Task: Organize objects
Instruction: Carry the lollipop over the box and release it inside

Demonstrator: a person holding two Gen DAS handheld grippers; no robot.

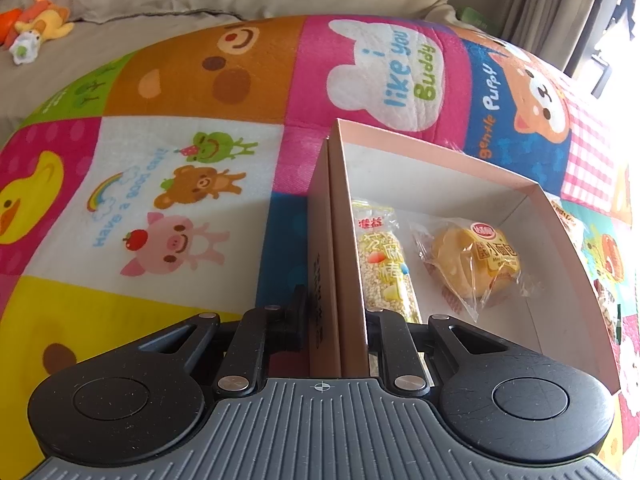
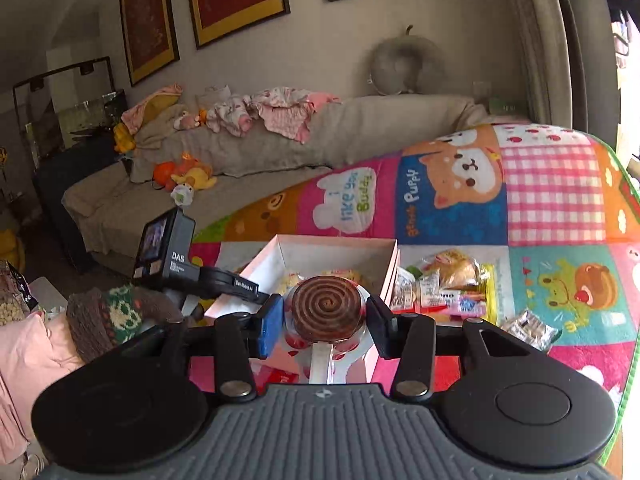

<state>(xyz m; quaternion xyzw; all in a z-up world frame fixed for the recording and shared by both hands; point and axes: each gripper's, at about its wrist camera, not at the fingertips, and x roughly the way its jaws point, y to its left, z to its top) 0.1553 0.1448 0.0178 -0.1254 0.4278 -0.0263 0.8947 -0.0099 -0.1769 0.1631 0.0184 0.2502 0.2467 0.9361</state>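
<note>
In the left wrist view my left gripper (image 1: pixel 338 320) is shut on the near left wall of an open pink cardboard box (image 1: pixel 440 152). Inside the box lie a wrapped sesame bar (image 1: pixel 386 264) and a wrapped small yellow bread (image 1: pixel 476 264). In the right wrist view my right gripper (image 2: pixel 326 318) is shut on a brown spiral lollipop (image 2: pixel 328 306) in clear wrap, its white stick toward the camera. It hangs above the near edge of the same box (image 2: pixel 384 256). The left gripper's body (image 2: pixel 176 256) shows at that box's left side.
A colourful cartoon play mat (image 1: pixel 200 92) covers the surface. Several wrapped snacks (image 2: pixel 448 276) lie on the mat to the right of the box. A grey sofa (image 2: pixel 240 168) with plush toys (image 2: pixel 188 178) and clothes stands behind. A knitted sleeve (image 2: pixel 112 316) is at lower left.
</note>
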